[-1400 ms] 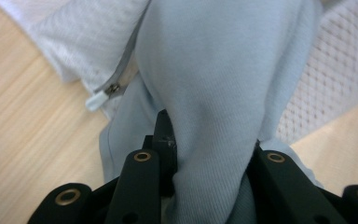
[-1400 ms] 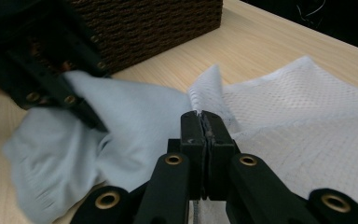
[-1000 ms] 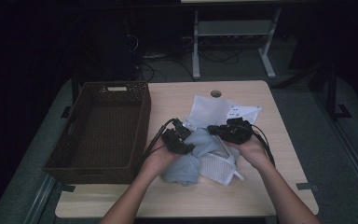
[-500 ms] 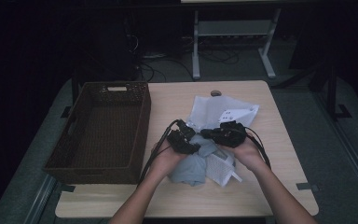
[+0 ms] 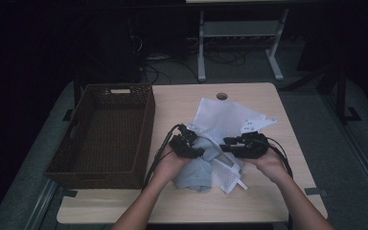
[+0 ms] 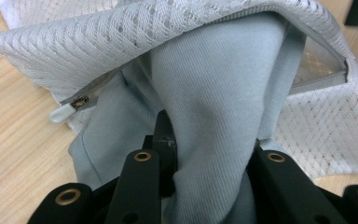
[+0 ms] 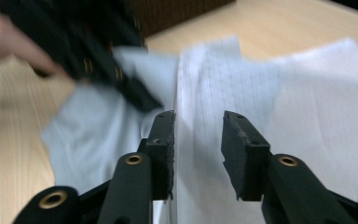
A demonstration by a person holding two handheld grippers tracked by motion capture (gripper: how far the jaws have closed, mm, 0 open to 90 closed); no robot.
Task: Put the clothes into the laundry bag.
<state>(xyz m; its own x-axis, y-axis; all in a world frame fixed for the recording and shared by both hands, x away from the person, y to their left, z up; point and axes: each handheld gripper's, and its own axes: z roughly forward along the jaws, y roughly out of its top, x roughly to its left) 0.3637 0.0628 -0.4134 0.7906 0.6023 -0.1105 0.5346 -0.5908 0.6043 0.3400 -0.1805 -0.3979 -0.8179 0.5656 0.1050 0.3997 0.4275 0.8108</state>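
Observation:
A white mesh laundry bag (image 5: 220,117) lies in the middle of the table with a pale grey garment (image 5: 194,172) at its near end. In the left gripper view the garment (image 6: 214,102) runs up into the bag's zippered mouth (image 6: 135,42), and my left gripper (image 6: 209,154) is shut on its fold. In the high view that left gripper (image 5: 199,152) points right. My right gripper (image 5: 225,146) faces it from the right. Its jaws (image 7: 198,135) have just been opening. They stand apart above the mesh (image 7: 284,93), and the pads press on nothing.
A dark brown wicker basket (image 5: 103,134) stands on the left part of the table, close to my left hand. A round cable hole (image 5: 222,96) sits near the table's far edge. Bare wood lies to the right of the bag and along the near edge.
The right hand has come a little nearer and lower over the bag. The left hand has hardly moved and keeps its hold on the garment.

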